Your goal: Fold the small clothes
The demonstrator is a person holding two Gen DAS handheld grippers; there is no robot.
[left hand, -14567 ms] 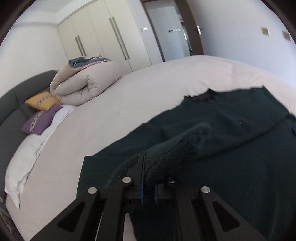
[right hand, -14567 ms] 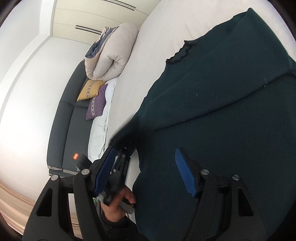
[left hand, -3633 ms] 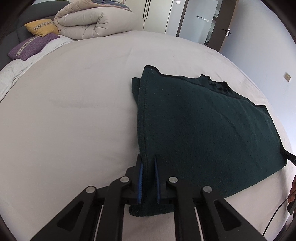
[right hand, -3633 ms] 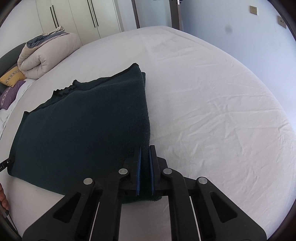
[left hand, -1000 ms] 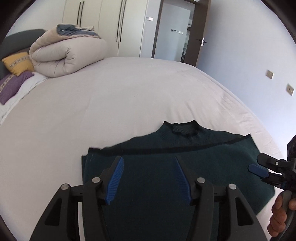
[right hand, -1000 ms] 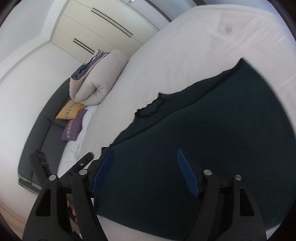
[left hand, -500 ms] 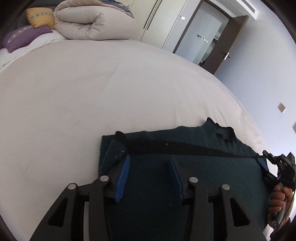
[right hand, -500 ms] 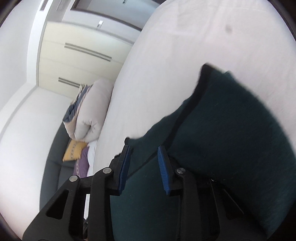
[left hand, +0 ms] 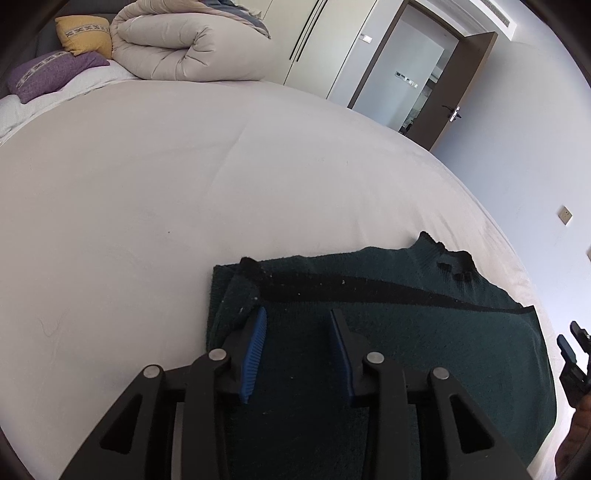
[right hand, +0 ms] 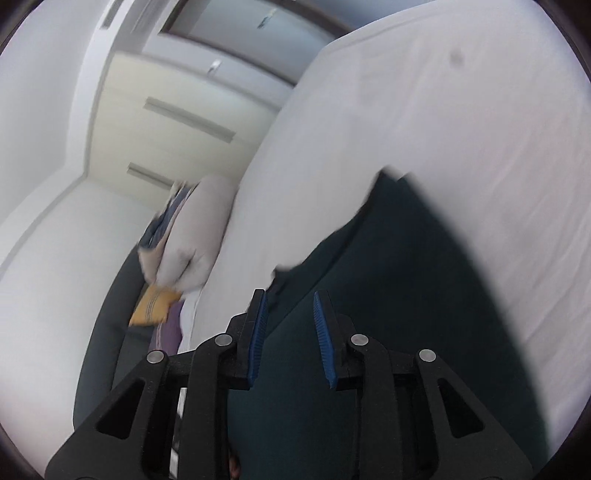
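A dark green knit sweater [left hand: 424,332] lies folded in half on the white bed [left hand: 184,177], its collar at the far right edge. My left gripper [left hand: 297,332] is open and empty, low over the sweater's left end. My right gripper [right hand: 288,314] is open and empty, just above the same sweater [right hand: 388,295]; this view is blurred by motion. The right gripper's tip also shows at the right edge of the left wrist view [left hand: 570,347].
A rolled beige duvet [left hand: 184,48], a yellow cushion [left hand: 85,35] and a purple cushion [left hand: 51,74] sit at the head of the bed. White wardrobes and an open brown door [left hand: 447,99] stand beyond. A dark headboard [right hand: 107,314] runs along the bed's side.
Both grippers dropped closer to the sweater and narrowed their opening over the last second. The right view swung sideways and is blurred. The sweater itself has not moved.
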